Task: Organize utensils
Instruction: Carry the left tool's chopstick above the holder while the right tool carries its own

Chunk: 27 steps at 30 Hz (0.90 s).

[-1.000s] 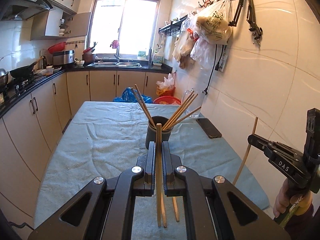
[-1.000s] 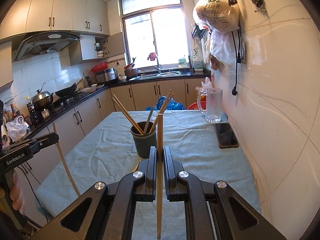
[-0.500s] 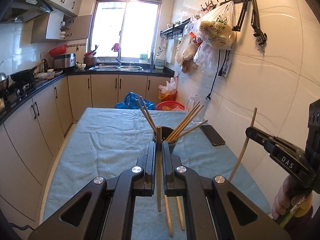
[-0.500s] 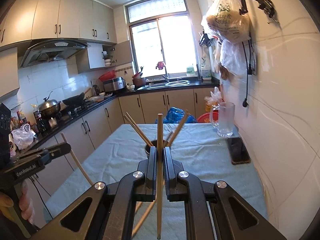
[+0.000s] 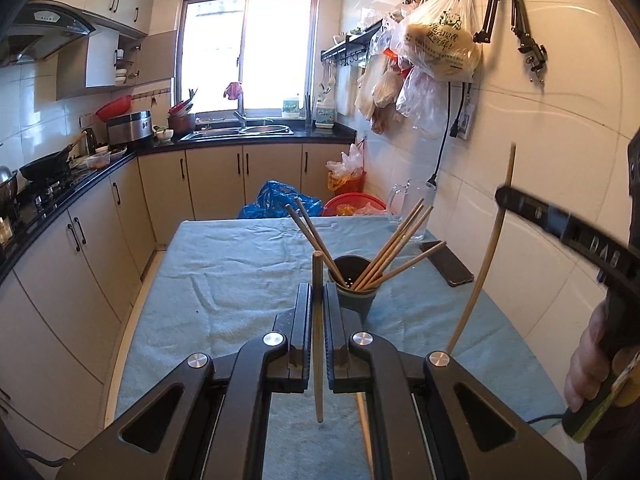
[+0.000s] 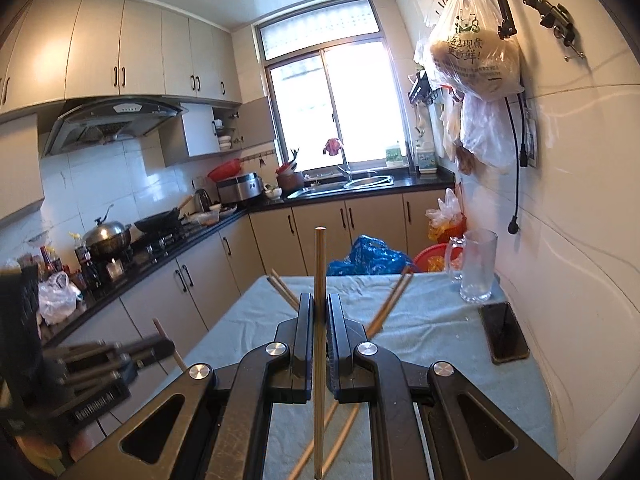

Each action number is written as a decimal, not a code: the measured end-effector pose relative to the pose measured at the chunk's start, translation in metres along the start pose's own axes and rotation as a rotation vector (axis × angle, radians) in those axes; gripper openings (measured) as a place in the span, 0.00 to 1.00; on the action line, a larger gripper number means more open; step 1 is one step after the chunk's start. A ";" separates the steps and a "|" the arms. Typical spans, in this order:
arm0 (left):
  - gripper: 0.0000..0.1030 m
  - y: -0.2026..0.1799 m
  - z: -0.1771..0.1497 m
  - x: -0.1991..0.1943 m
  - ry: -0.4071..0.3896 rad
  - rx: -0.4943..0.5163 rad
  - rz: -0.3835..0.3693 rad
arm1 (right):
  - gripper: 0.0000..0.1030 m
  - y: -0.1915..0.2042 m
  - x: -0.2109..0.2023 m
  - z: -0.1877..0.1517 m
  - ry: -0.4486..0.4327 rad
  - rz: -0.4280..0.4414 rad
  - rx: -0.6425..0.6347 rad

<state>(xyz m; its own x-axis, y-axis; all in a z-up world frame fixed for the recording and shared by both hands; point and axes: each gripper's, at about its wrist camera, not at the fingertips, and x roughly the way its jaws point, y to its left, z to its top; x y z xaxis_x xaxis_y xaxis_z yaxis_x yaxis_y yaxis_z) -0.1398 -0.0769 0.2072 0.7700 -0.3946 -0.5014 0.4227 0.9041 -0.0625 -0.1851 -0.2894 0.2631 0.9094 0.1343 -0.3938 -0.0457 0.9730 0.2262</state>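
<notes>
Each tool, left (image 5: 317, 300) and right (image 6: 319, 312), pinches a chopstick (image 5: 317, 336); only the left view shows the cup (image 5: 356, 292).

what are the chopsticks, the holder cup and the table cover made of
Chopstick in the left claw: likely bamboo or wood, matte tan, faint grain. Holder cup: dark grey, matte, probably plastic; ceramic is possible. Table cover: light blue cloth, apparently towelling, wrinkled with a nubby surface.

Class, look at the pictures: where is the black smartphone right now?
The flat black smartphone lies on the light-blue cloth-covered table near the tiled wall, just in front of the clear glass jug.
</notes>
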 end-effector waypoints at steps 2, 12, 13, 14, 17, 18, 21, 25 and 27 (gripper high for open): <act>0.05 0.001 0.003 0.004 0.006 0.004 0.005 | 0.07 0.001 0.004 0.008 -0.014 0.000 -0.001; 0.05 0.001 0.015 0.018 0.017 0.016 0.002 | 0.07 0.002 0.019 0.036 -0.057 -0.004 -0.007; 0.05 0.001 0.015 0.019 0.016 0.017 -0.001 | 0.07 0.002 0.019 0.038 -0.060 -0.005 -0.007; 0.05 0.001 0.017 0.020 0.017 0.019 -0.004 | 0.07 0.001 0.020 0.039 -0.063 -0.006 -0.006; 0.05 0.001 0.021 0.022 0.019 0.023 -0.011 | 0.07 0.000 0.021 0.041 -0.071 -0.008 -0.002; 0.05 0.001 0.023 0.022 0.018 0.023 -0.014 | 0.07 -0.002 0.021 0.043 -0.074 -0.010 -0.001; 0.05 0.003 0.031 0.020 0.008 0.017 -0.026 | 0.07 -0.005 0.024 0.048 -0.087 -0.016 0.005; 0.05 0.001 0.045 0.014 -0.019 0.018 -0.041 | 0.07 -0.010 0.029 0.054 -0.102 -0.018 0.021; 0.05 -0.001 0.054 0.012 -0.034 0.024 -0.047 | 0.07 -0.011 0.033 0.056 -0.106 -0.019 0.024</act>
<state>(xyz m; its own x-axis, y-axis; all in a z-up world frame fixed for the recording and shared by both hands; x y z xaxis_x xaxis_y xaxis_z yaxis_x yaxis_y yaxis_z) -0.1053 -0.0911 0.2475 0.7643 -0.4424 -0.4691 0.4699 0.8803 -0.0645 -0.1315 -0.3068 0.2979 0.9487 0.0941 -0.3017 -0.0195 0.9703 0.2412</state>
